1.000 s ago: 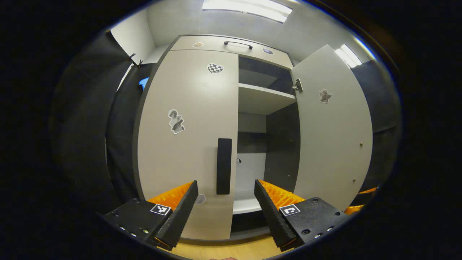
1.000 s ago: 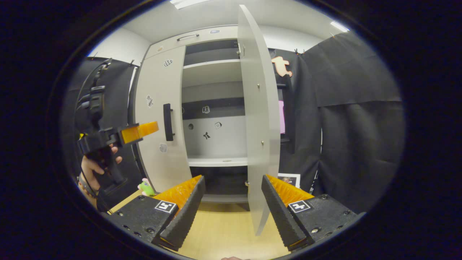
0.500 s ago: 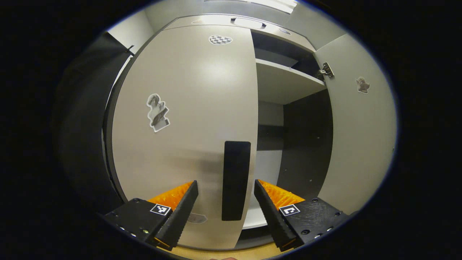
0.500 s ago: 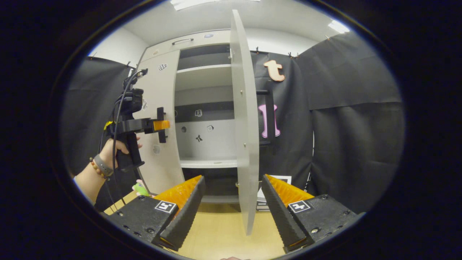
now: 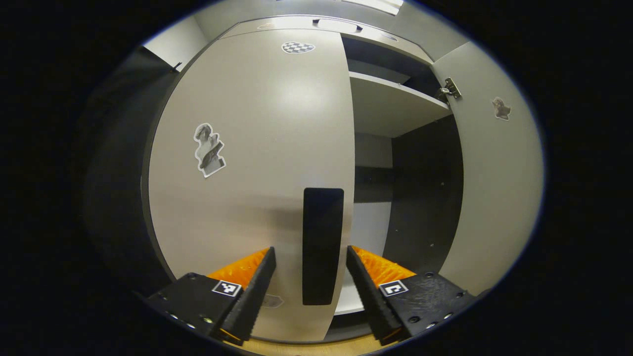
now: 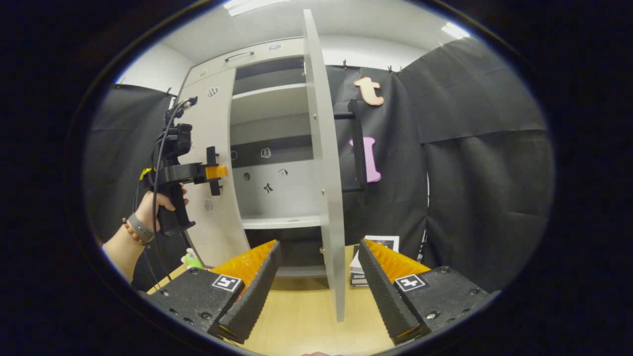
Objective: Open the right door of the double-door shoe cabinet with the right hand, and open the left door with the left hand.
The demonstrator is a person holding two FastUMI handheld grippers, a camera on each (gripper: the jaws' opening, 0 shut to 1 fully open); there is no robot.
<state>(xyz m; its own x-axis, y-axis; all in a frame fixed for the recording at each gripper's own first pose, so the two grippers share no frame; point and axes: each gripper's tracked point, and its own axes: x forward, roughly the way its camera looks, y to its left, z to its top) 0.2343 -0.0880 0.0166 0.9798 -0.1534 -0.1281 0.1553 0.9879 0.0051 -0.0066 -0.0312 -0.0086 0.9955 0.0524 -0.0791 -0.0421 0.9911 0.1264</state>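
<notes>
The pale grey shoe cabinet's left door [image 5: 257, 163] is closed, with a black vertical handle [image 5: 322, 244] near its right edge. My left gripper [image 5: 310, 287] is open, its orange-and-black fingers standing either side of the handle's lower part without pressing it. The right door [image 6: 324, 163] stands swung wide open, edge-on in the right gripper view, its black handle [image 6: 358, 146] on the far side. My right gripper [image 6: 319, 282] is open, the door's lower edge between its fingers but apart from them. The left gripper [image 6: 210, 171] and a hand [image 6: 160, 205] show at the left door [image 6: 210, 163].
Inside the cabinet are pale shelves [image 5: 390, 106] and a dark side wall [image 5: 425, 193]. The wooden floor [image 6: 296, 316] runs under the doors. A stack of papers [image 6: 373, 262] lies on the floor by the black cloth wall [image 6: 484, 188]. A small green toy [image 6: 192, 258] sits low left.
The left gripper has come closer to the left door, so its handle now stands between the fingers. The right door has swung further open, showing its outer handle.
</notes>
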